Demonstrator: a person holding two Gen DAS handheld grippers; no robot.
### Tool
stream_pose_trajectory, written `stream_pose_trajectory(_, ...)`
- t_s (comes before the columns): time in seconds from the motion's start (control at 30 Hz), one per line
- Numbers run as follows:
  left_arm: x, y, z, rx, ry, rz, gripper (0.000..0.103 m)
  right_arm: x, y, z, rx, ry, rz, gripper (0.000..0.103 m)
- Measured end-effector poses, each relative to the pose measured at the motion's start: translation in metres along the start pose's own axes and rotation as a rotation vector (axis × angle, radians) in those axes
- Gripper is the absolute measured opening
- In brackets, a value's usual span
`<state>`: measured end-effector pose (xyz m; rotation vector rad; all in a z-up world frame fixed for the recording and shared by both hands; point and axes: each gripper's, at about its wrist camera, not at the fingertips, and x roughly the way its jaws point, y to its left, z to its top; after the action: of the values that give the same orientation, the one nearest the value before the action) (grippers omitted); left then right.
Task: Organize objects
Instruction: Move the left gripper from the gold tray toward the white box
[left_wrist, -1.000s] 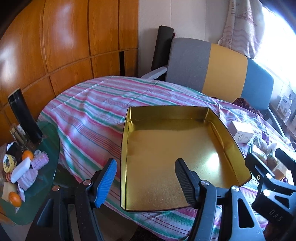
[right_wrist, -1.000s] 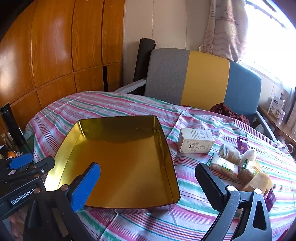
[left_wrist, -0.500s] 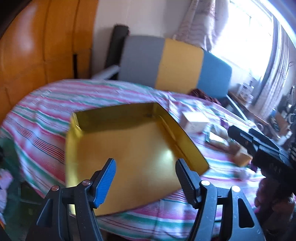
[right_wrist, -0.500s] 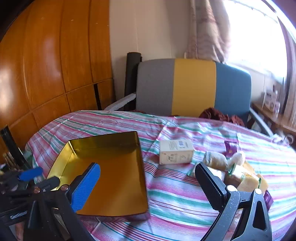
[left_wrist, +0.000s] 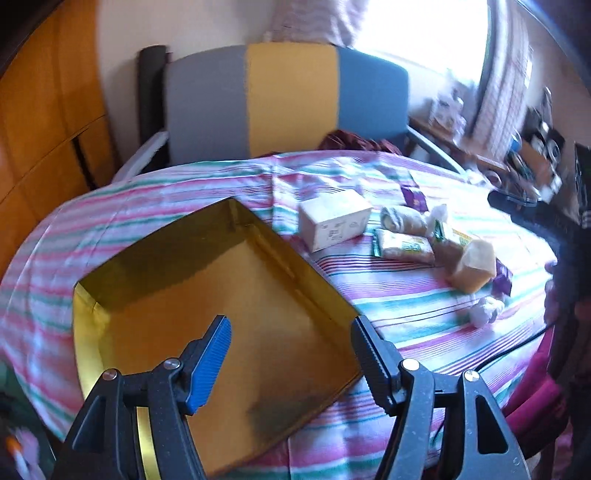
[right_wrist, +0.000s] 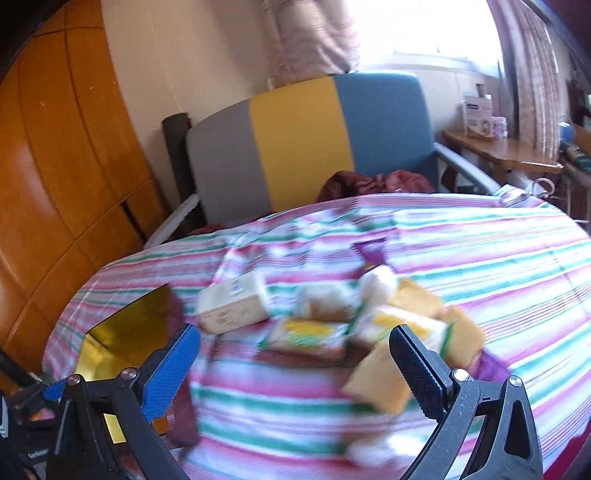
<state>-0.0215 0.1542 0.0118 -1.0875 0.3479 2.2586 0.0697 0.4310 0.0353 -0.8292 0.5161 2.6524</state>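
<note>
A shallow gold tin tray (left_wrist: 92, 317) lies empty on the striped tablecloth; only its corner (right_wrist: 110, 336) shows in the right wrist view. My left gripper (left_wrist: 291, 330) hangs open above the tray's near end, nothing between its fingers. To the tray's right sit a white carton (left_wrist: 332, 223) (right_wrist: 232, 304), green-and-yellow snack packets (left_wrist: 404, 245) (right_wrist: 306, 334), a tan wrapped block (left_wrist: 472, 267) (right_wrist: 380, 380) and a small white bundle (left_wrist: 485, 314). My right gripper (right_wrist: 295, 345) is open over the packets, touching none of them; this view is blurred.
A grey, yellow and blue chair (left_wrist: 288, 99) stands behind the round table, dark red cloth (right_wrist: 369, 182) on its seat. Wood panelling (right_wrist: 55, 166) fills the left. A wooden side shelf (right_wrist: 506, 155) with clutter sits under the window. Small purple wrappers (left_wrist: 415, 194) lie among the snacks.
Both grippers swung to the right: the tray slid leftward in both views and the snack pile came in front of the right gripper. Both stayed open and empty.
</note>
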Motion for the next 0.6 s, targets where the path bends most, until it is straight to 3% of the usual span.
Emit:
stream_pose_trajectory(0.17, 0.025, -0.017, 0.034, 0.082, 0.040, -0.071, 0.068, 0.008, -0.041, 0.010, 0.033, -0.013, -0.003, 0.103)
stream_pose_trajectory(0.4, 0.064, -0.031, 0.068, 0.173, 0.067, -0.126, 0.068, 0.022, -0.092, 0.010, 0.295, 0.012, 0.060, 0.103)
stream_pose_trajectory(0.6, 0.102, -0.046, 0.092, 0.354, 0.096, -0.081, 0.068, 0.026, -0.098, 0.009, 0.346, 0.049, 0.098, 0.103)
